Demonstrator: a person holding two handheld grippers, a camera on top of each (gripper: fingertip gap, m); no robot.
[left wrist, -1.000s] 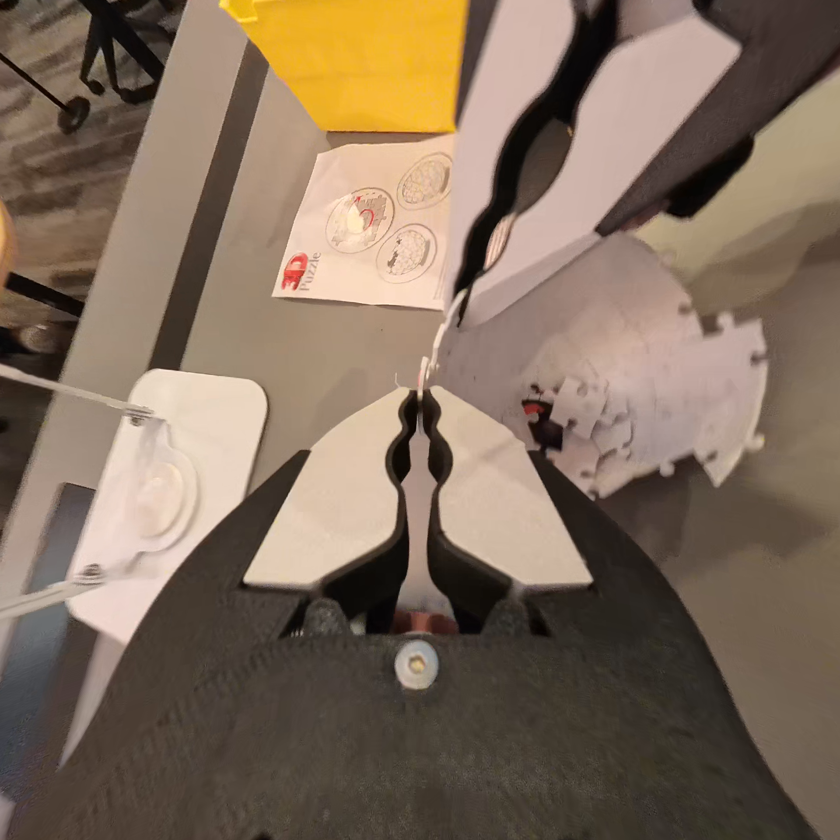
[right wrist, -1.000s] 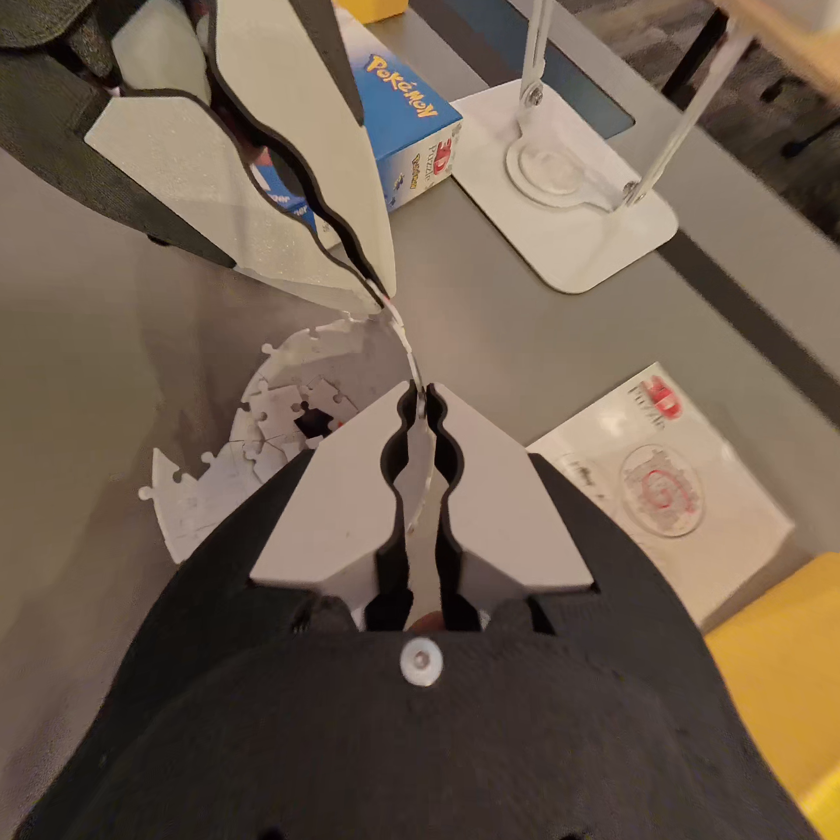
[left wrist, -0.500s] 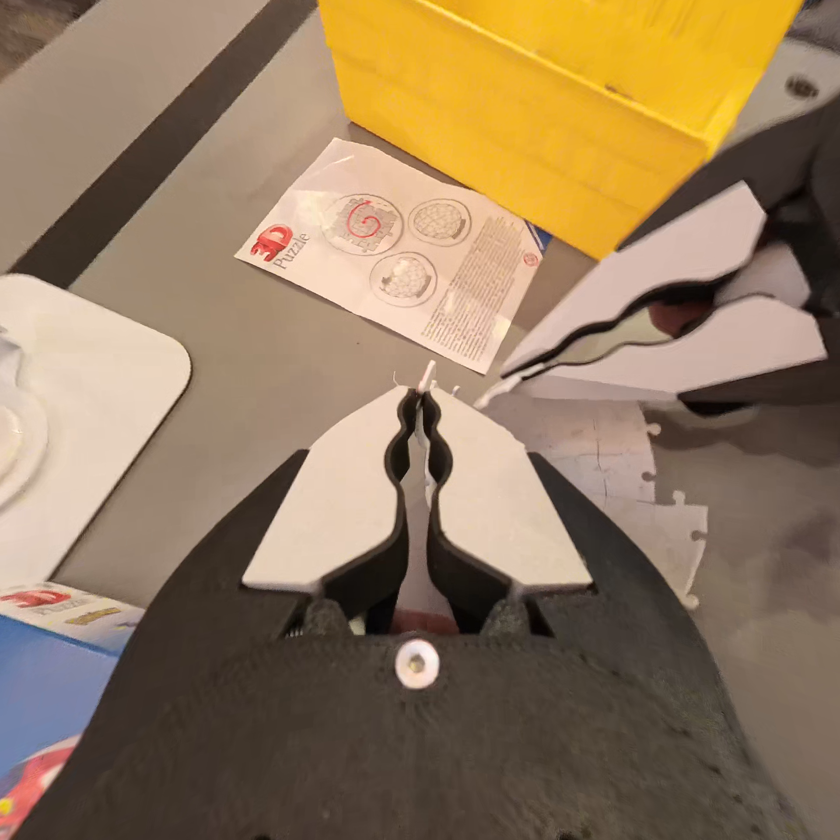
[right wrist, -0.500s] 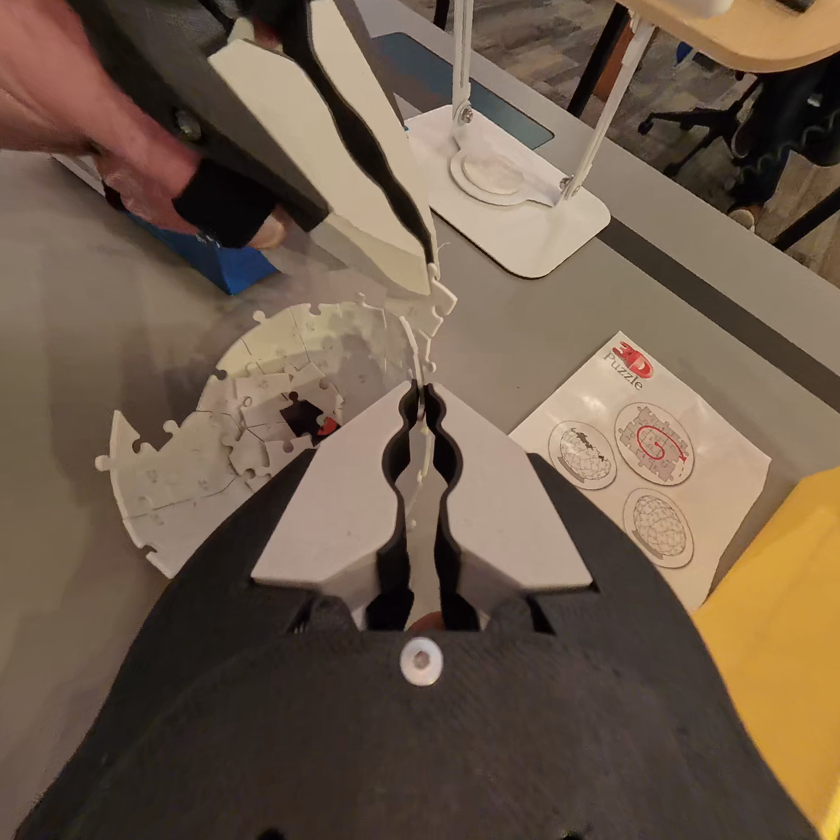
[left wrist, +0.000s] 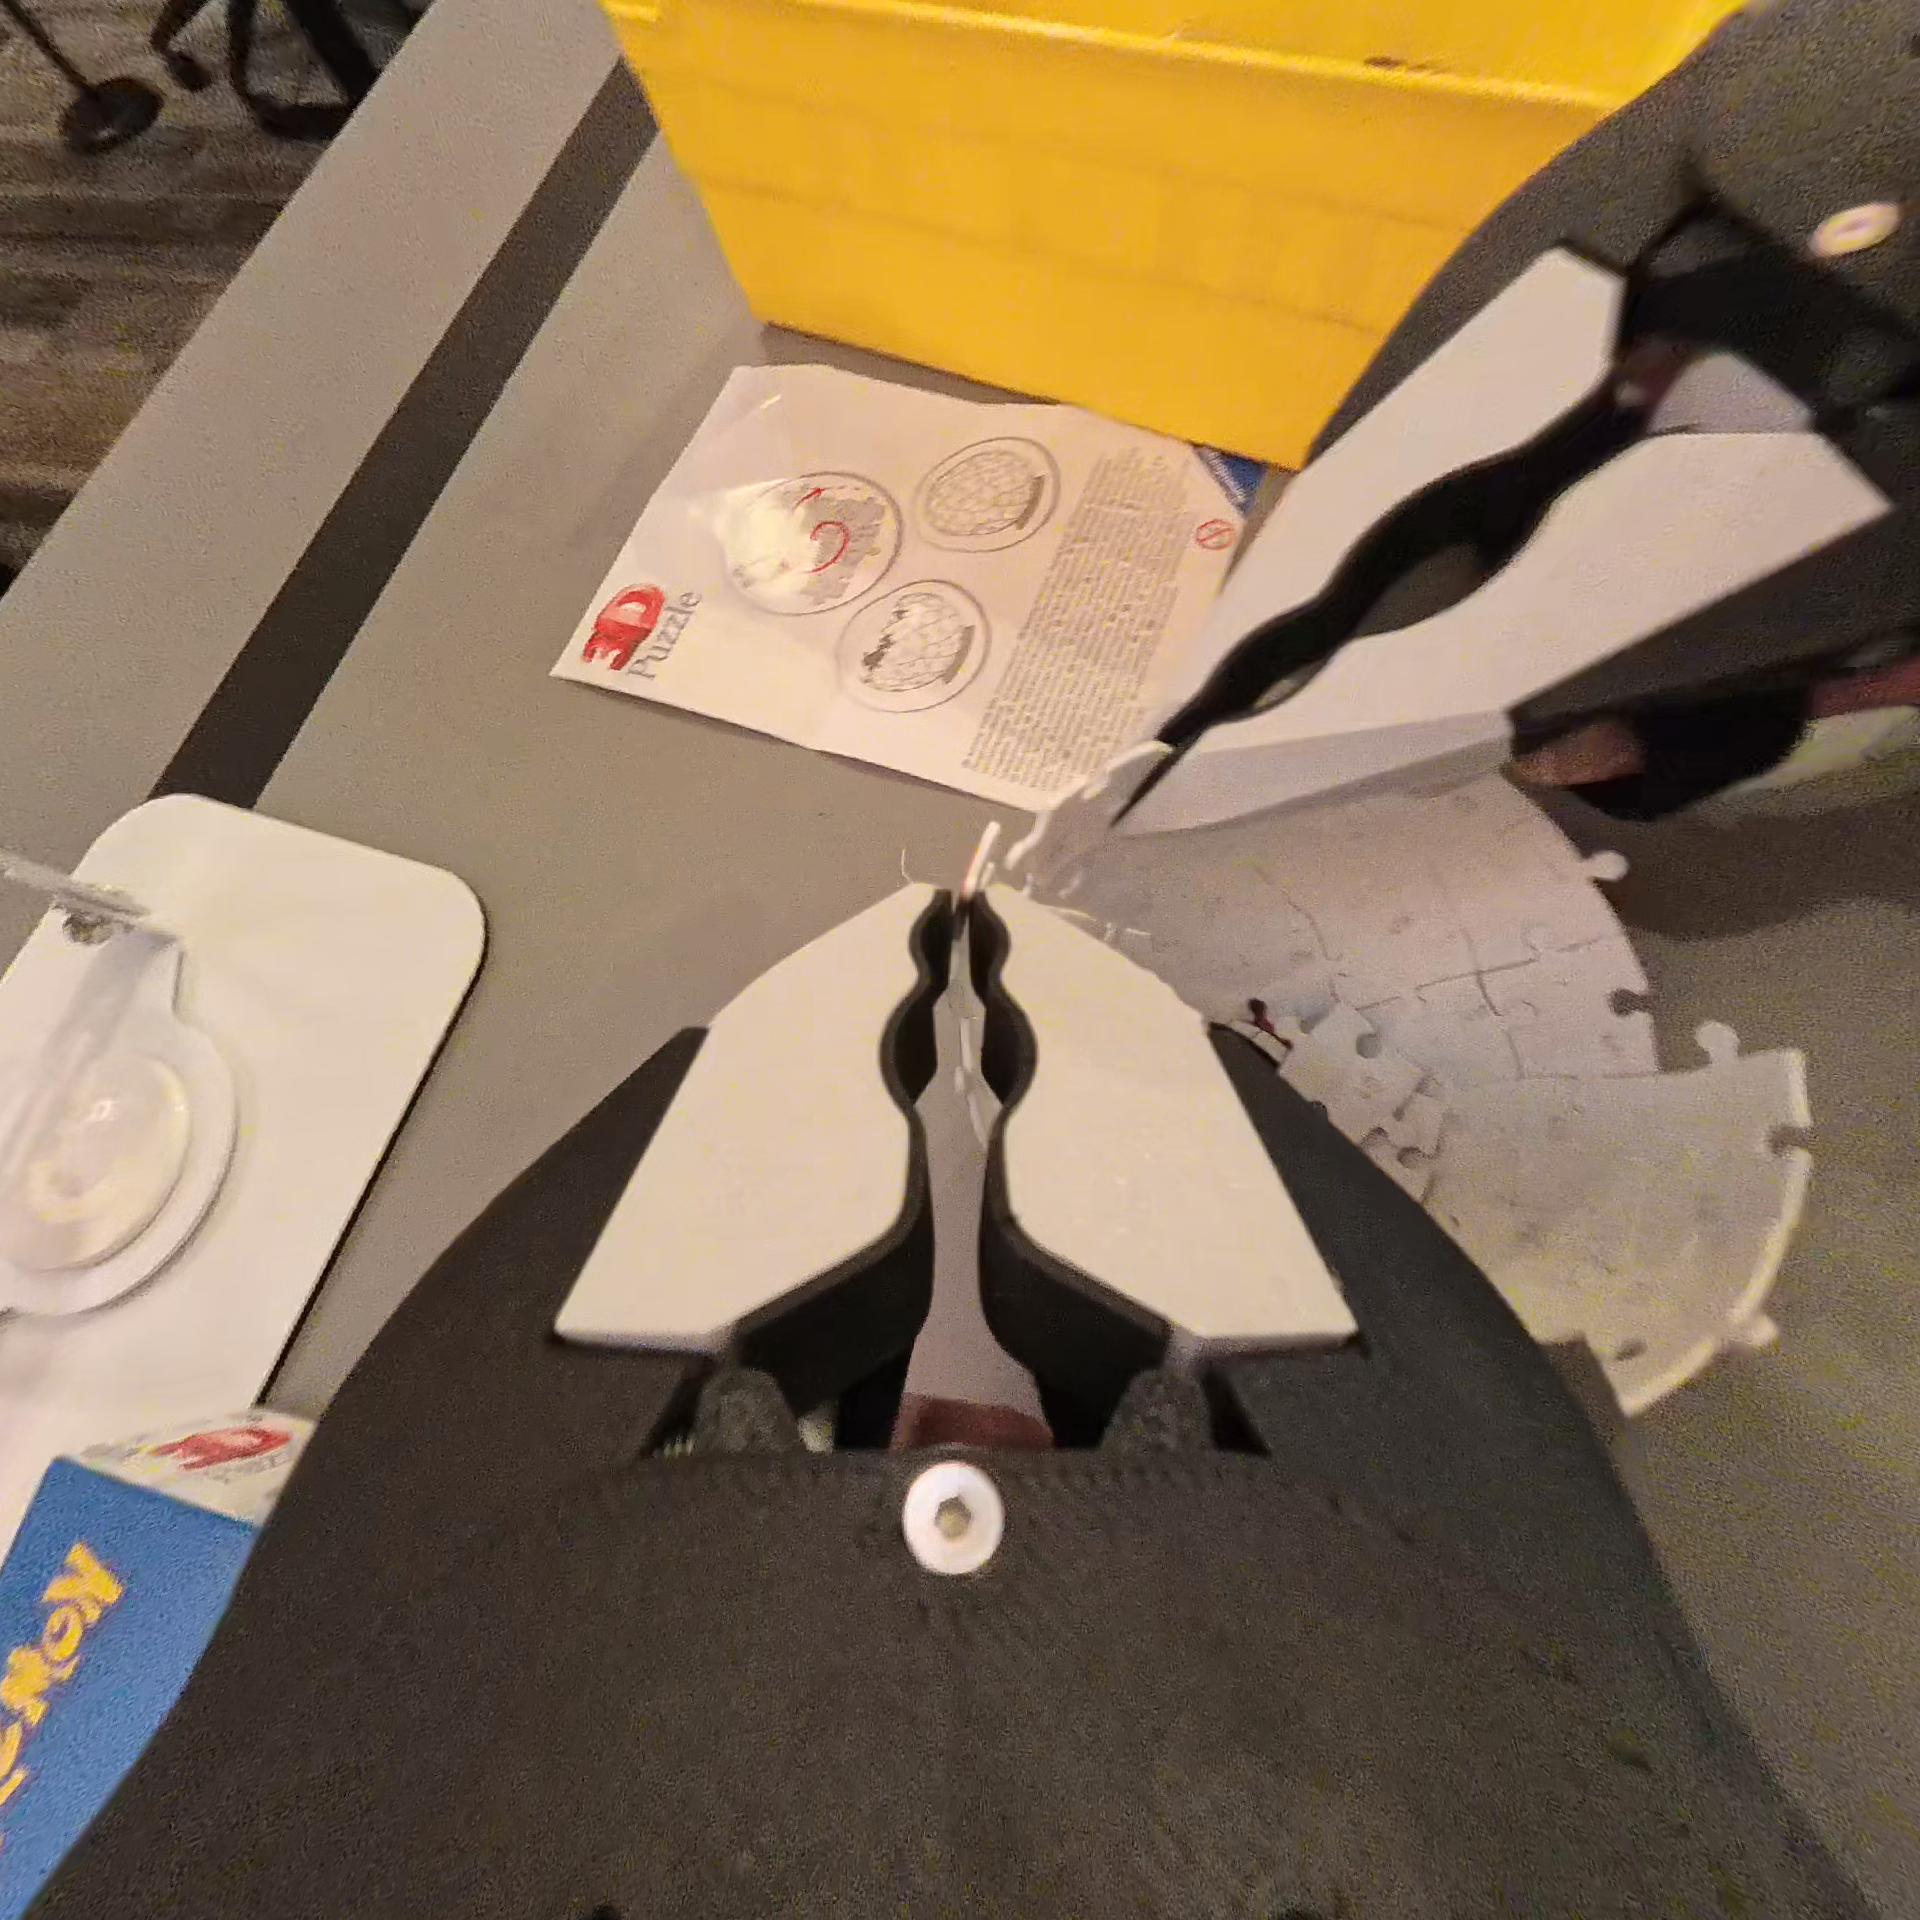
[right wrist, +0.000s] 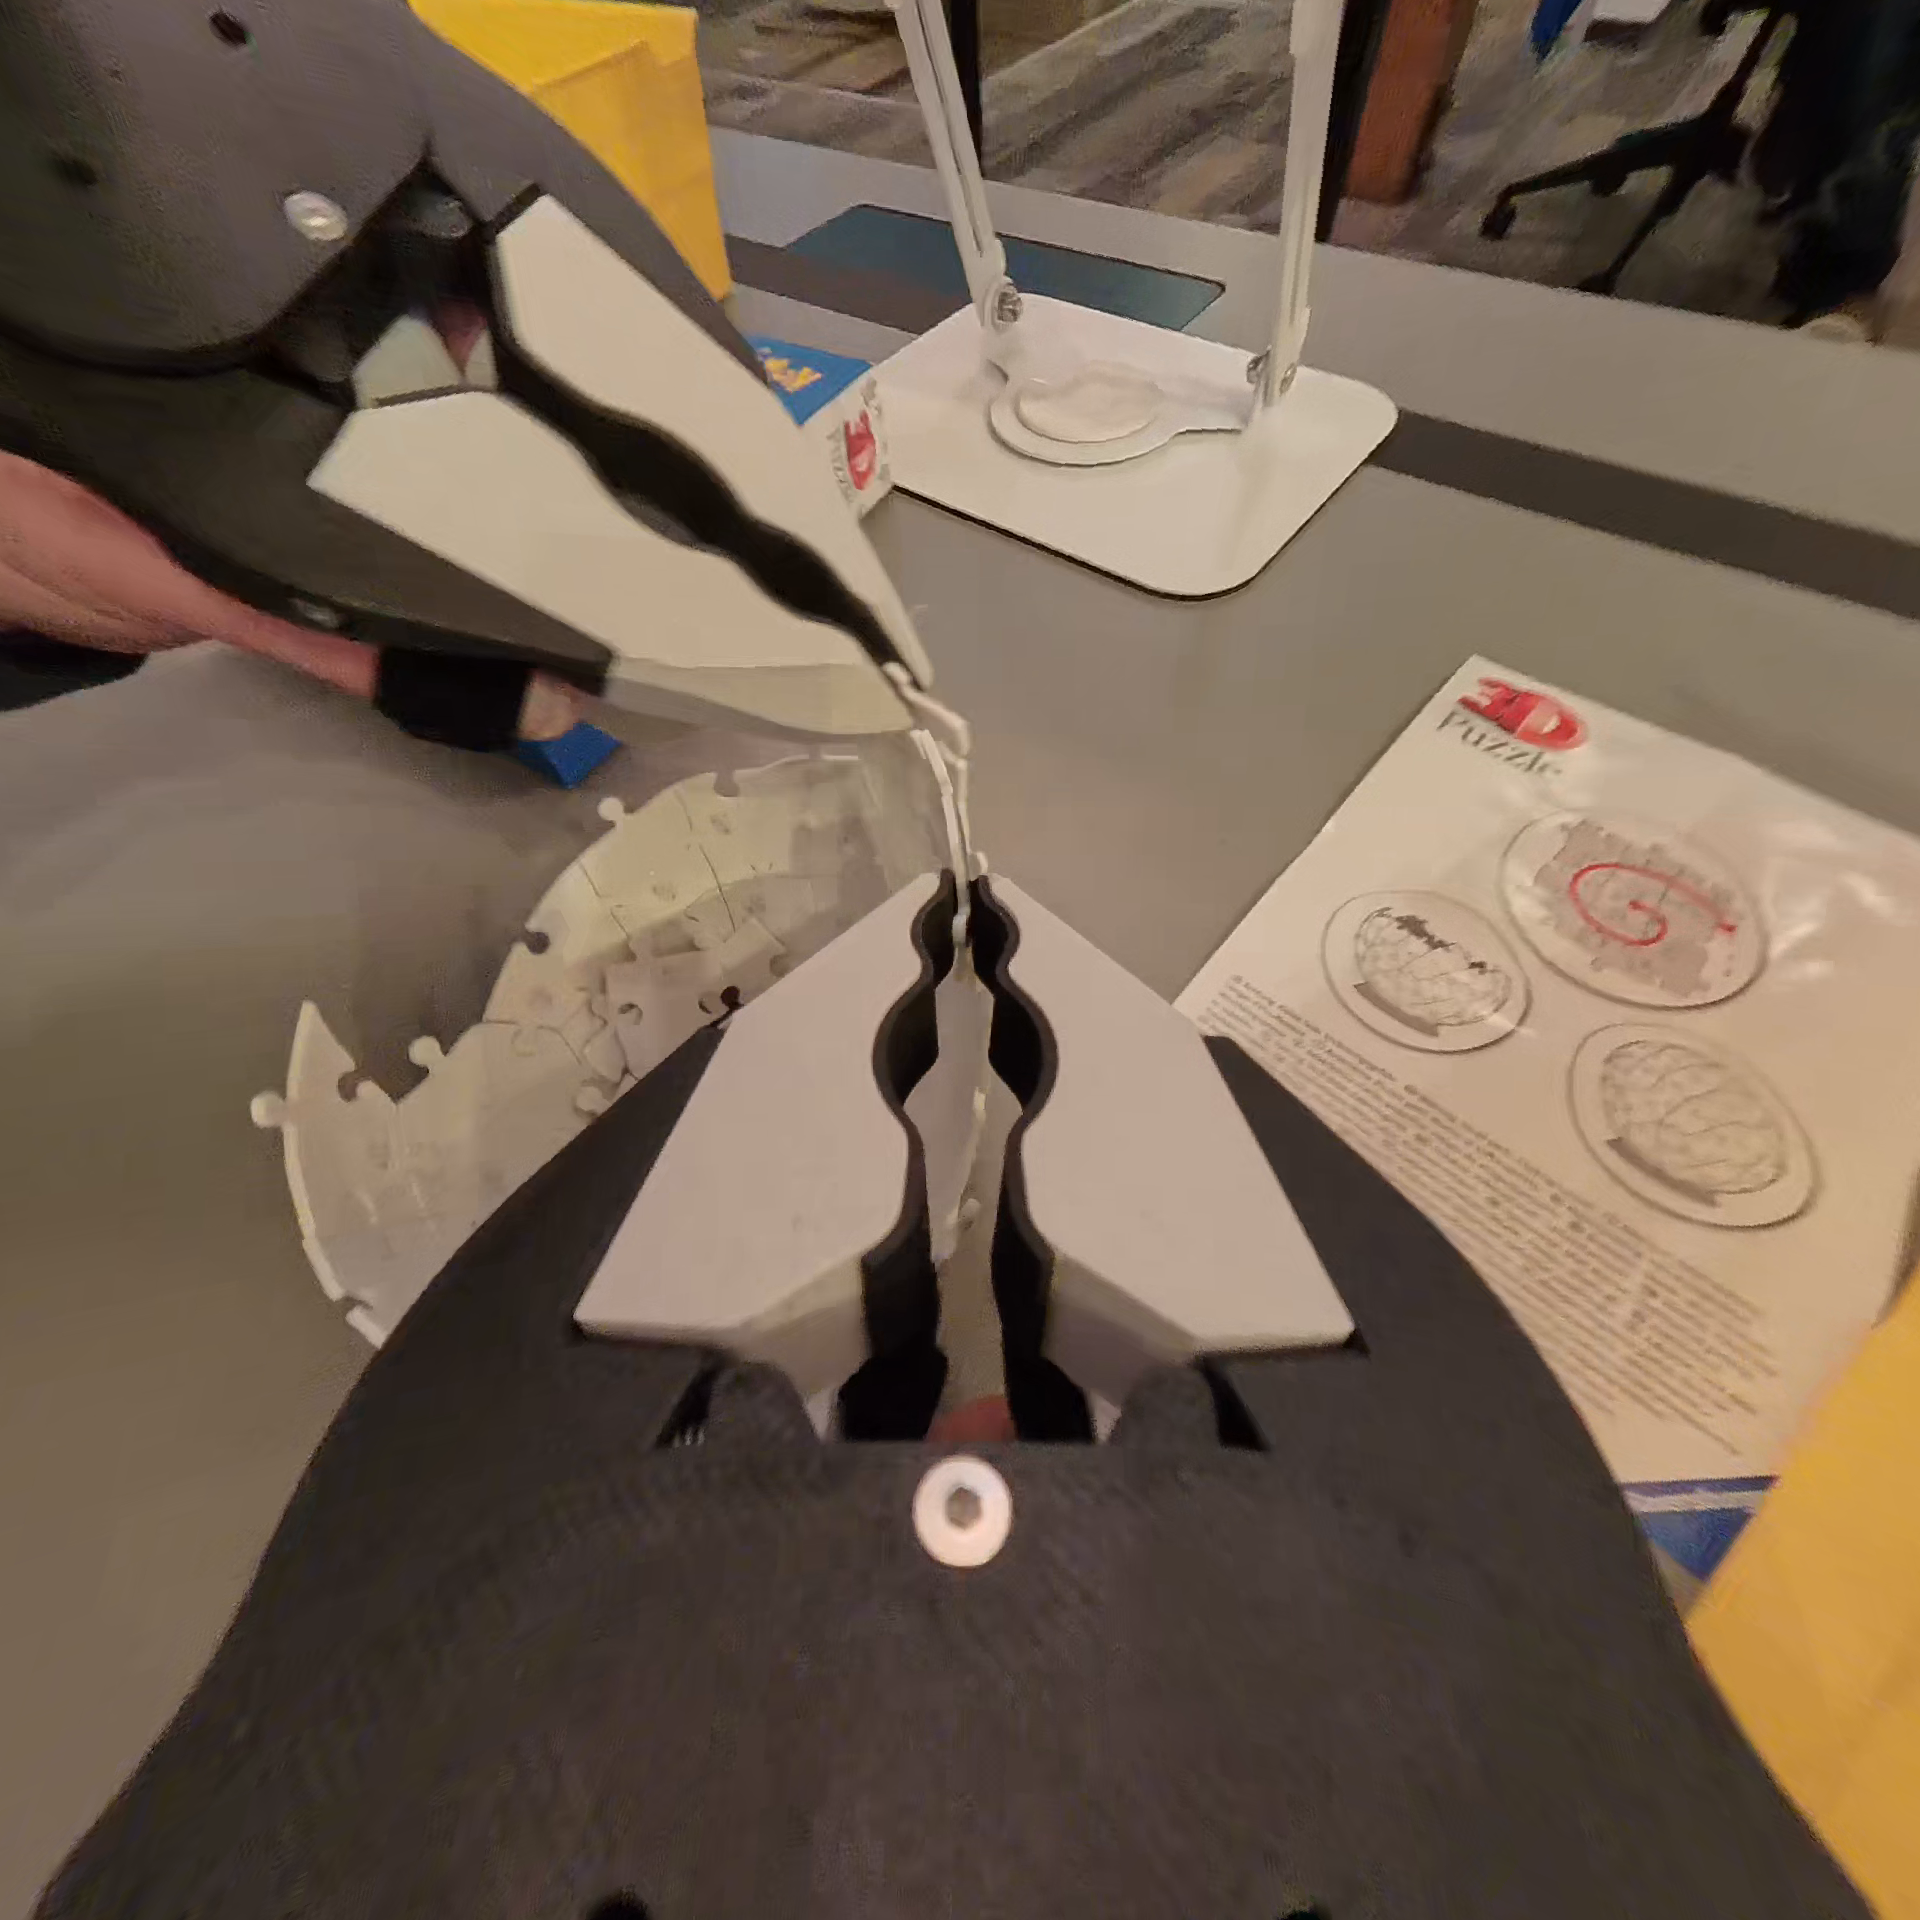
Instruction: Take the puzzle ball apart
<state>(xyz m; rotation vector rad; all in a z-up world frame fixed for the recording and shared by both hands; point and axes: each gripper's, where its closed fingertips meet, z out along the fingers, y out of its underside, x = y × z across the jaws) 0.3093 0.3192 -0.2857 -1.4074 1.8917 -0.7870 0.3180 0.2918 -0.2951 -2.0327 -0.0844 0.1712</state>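
Counter [left wrist: 644, 831] space carries a yellow bin [left wrist: 1091, 187], contents hidden, a blue printed box [left wrist: 62, 1621] and a printed instruction sheet [left wrist: 935, 582] with three round diagrams. Between the grippers lies the puzzle ball [left wrist: 1455, 1039], a white open shell with jagged interlocking edges. Left gripper [left wrist: 961, 902] and right gripper [right wrist: 964, 883] each pinch its thin rim strip [right wrist: 945, 769], fingers pressed together.

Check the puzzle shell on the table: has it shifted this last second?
No visible shift: in the right wrist view the puzzle shell still lies left of the instruction sheet, similar gap.
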